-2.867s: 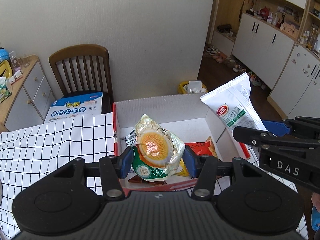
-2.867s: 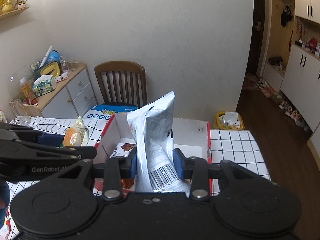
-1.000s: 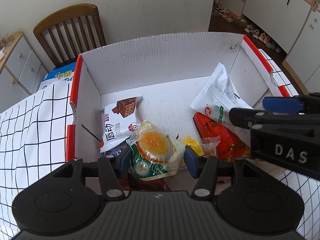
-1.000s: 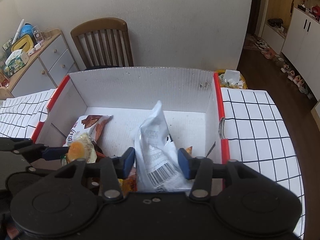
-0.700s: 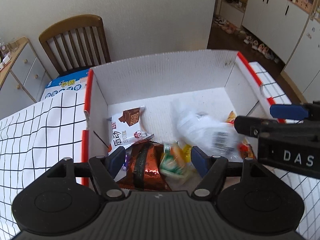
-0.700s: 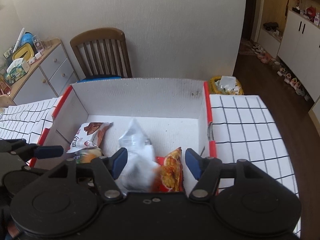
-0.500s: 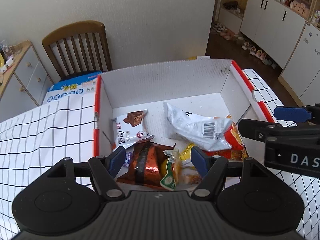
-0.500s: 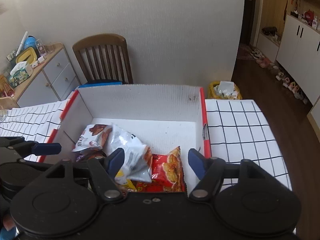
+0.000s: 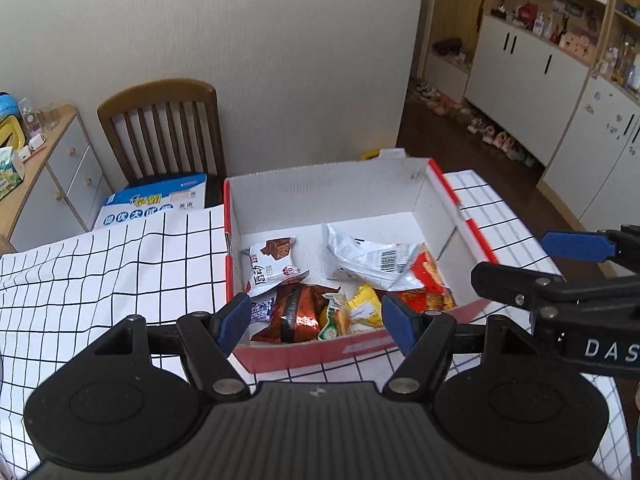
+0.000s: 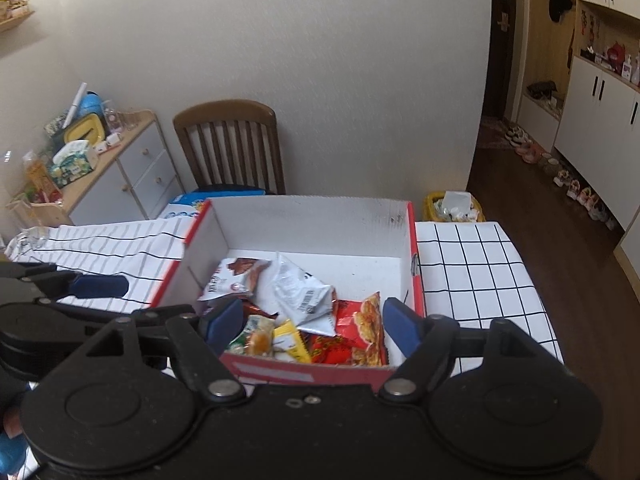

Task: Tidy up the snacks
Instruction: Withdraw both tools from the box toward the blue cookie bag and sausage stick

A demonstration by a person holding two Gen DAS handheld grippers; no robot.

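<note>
A red and white cardboard box [image 9: 436, 204] [image 10: 312, 216] stands on the checked tablecloth and holds several snack packs. A white pack with a barcode [image 9: 368, 258] [image 10: 302, 294] lies on a red pack [image 9: 430, 280] [image 10: 360, 334]. The green and yellow egg-yolk pastry pack [image 9: 332, 318] [image 10: 256, 338] lies near the front wall, beside a brown foil pack [image 9: 298, 312]. A white chocolate-bar pack [image 9: 272, 266] [image 10: 232, 278] lies at the left. My left gripper [image 9: 314, 318] is open and empty above the box's front edge. My right gripper [image 10: 312, 326] is open and empty there too.
A wooden chair [image 9: 164, 128] [image 10: 230, 144] stands behind the table with a blue and white carton [image 9: 156, 202] on its seat. A sideboard [image 10: 120, 168] with clutter stands at the left. White cabinets [image 9: 520, 88] and shoes line the right side.
Both grippers opened and dropped their packs into the box, the pastry at the front and the white pack on the red one. Both then pulled up and back from the box.
</note>
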